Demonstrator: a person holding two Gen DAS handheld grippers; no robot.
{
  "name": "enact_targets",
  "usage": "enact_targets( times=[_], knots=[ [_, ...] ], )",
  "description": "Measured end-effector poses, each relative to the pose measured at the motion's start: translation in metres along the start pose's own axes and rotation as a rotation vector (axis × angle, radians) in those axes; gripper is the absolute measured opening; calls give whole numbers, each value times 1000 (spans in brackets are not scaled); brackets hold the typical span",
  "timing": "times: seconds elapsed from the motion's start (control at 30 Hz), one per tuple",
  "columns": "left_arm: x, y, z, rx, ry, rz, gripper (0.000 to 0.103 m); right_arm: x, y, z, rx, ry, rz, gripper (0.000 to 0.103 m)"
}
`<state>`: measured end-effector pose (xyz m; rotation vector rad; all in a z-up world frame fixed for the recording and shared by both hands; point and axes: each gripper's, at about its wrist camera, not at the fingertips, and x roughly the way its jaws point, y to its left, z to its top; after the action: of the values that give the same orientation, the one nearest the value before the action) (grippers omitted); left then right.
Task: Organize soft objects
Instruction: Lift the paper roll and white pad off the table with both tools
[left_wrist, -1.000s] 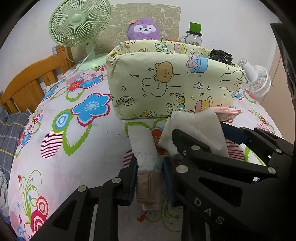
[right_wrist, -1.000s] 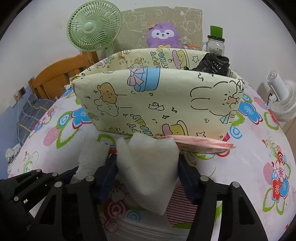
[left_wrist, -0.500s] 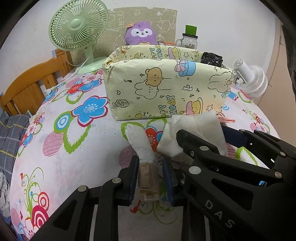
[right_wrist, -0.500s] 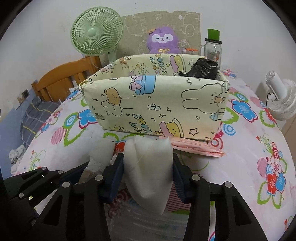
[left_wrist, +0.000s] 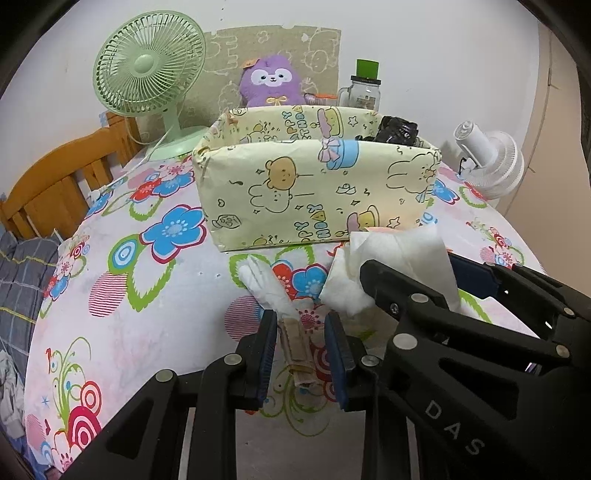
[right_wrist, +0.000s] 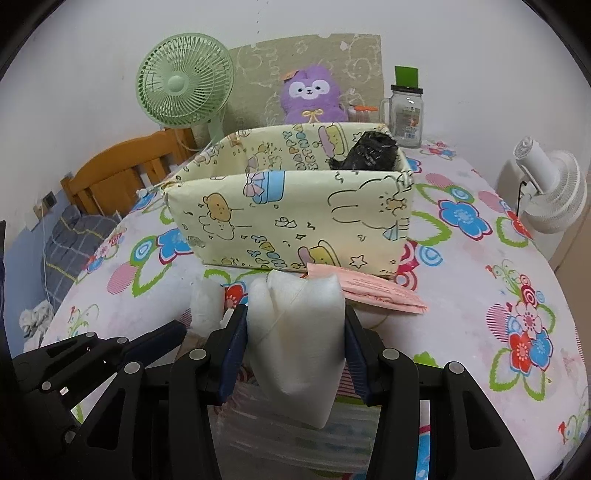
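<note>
Two grippers work side by side in front of the cartoon-print storage box (left_wrist: 317, 192). The right gripper (right_wrist: 293, 349) is clamped on a folded white tissue (right_wrist: 295, 332), which bulges between its blue pads. The left gripper (left_wrist: 301, 354) stands with its jaws spread, and the narrow white-and-beige cloth strip (left_wrist: 284, 317) lies loose on the floral tablecloth (left_wrist: 122, 314) between them, seemingly touching neither pad.

Judging by the task, the tissue should go into the box next. To do that well, lift it clear of the front wall before moving forward, then release over the vacant left part, away from the black bundle (right_wrist: 365, 155) in the right rear corner.

The right wrist view shows the box's inside and a pink paper packet (right_wrist: 369, 290) at its base; the left view hides most of both. Only the left view shows the strip's beige end and the gap on either side of it.
</note>
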<state>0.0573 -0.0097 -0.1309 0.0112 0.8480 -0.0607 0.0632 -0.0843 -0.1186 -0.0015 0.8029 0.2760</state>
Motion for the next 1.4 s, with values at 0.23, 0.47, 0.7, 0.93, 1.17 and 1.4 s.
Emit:
enact_targets(
  times=[0.23, 0.47, 0.7, 0.93, 1.17, 1.4],
  knots=[
    [-10, -6, 3, 11, -17, -6, 26, -13, -4, 2, 8, -20, -9, 52],
    [-16, -11, 5, 21, -30, -10, 26, -20, -5, 2, 14, -32, -15, 52],
    [-7, -3, -2, -13, 3, 12, 44, -14, -2, -2, 8, -14, -10, 52],
    [7, 10, -4, -42, 35, 33, 51, -3, 3, -3, -1, 4, -13, 52],
    [28, 22, -5, -57, 101, 36, 51, 10, 5, -2, -1, 26, -19, 52],
    [32, 21, -2, -42, 83, 28, 21, 19, 4, -1, 3, 43, -21, 52]
  ],
)
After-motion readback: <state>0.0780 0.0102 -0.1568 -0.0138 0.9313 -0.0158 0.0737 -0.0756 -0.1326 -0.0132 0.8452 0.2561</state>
